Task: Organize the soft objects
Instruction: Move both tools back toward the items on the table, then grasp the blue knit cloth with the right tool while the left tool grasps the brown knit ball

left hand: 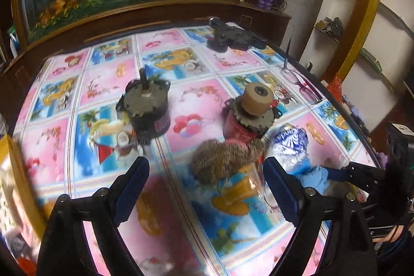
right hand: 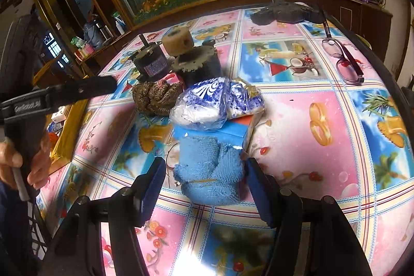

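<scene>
While your right gripper (right hand: pixel 205 184) stands parted around the blue cloth (right hand: pixel 209 172), its pads not visibly pressing, closing there could snag the box (right hand: pixel 233 131) beneath the cloth's far end and tumble the plastic bag (right hand: pixel 214 102) resting on it. Your left gripper (left hand: pixel 207 188) hangs wide open and empty, near the brown cloth (left hand: pixel 222 159); swing it carelessly and you knock the motors (left hand: pixel 147 107). Only the right view shows the glasses (right hand: pixel 344 61) clearly and your hand (right hand: pixel 23 162) on the left handle.

Blue knitted cloth (right hand: pixel 211 170) lies crumpled below bagged blue-white cloth (right hand: pixel 207 105), beside brown bundle (right hand: pixel 157 96).
</scene>
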`<state>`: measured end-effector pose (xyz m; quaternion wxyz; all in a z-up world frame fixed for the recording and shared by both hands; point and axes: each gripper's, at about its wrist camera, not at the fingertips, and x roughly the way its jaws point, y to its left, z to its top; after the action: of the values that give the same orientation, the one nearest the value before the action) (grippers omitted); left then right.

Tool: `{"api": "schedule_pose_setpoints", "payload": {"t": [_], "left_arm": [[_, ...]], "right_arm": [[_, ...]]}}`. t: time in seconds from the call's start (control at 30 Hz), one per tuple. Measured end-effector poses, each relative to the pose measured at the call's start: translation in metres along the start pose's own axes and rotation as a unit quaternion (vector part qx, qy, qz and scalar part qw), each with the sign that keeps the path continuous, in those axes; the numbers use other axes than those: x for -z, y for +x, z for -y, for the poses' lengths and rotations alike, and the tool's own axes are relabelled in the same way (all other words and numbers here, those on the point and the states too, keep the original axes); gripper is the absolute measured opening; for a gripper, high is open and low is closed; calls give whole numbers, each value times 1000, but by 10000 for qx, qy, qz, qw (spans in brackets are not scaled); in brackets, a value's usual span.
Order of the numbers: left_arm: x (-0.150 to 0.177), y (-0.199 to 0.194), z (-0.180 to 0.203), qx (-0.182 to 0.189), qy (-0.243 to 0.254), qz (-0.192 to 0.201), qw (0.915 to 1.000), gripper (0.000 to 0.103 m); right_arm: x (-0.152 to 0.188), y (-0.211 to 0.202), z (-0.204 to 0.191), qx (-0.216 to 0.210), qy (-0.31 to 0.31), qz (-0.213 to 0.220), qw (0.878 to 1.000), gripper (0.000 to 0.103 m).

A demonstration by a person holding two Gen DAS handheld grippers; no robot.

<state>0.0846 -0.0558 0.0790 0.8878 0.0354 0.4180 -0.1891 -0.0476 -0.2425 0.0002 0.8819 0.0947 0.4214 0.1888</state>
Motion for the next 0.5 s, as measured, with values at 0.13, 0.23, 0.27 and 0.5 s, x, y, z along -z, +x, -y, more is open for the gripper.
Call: {"api": "schedule_pose_setpoints", "payload": {"t": [0.13, 0.23, 0.27, 0.5], "left_arm": [[-8, 17, 1, 280, 60, -11, 9996, 89], [-7, 29, 7, 487, 181, -147, 9985, 89], [-6, 32, 11, 512, 260, -187, 9982, 89], [2, 59, 27, 227, 508, -321, 9979, 78]], "right_arm": [[0, 2, 1, 31, 31, -5, 10000, 41], [1, 3, 0, 28, 39, -10, 10000, 41], [2, 4, 1, 6, 76, -16, 10000, 41], [2, 4, 1, -37, 155, -25, 9999, 41]]}}
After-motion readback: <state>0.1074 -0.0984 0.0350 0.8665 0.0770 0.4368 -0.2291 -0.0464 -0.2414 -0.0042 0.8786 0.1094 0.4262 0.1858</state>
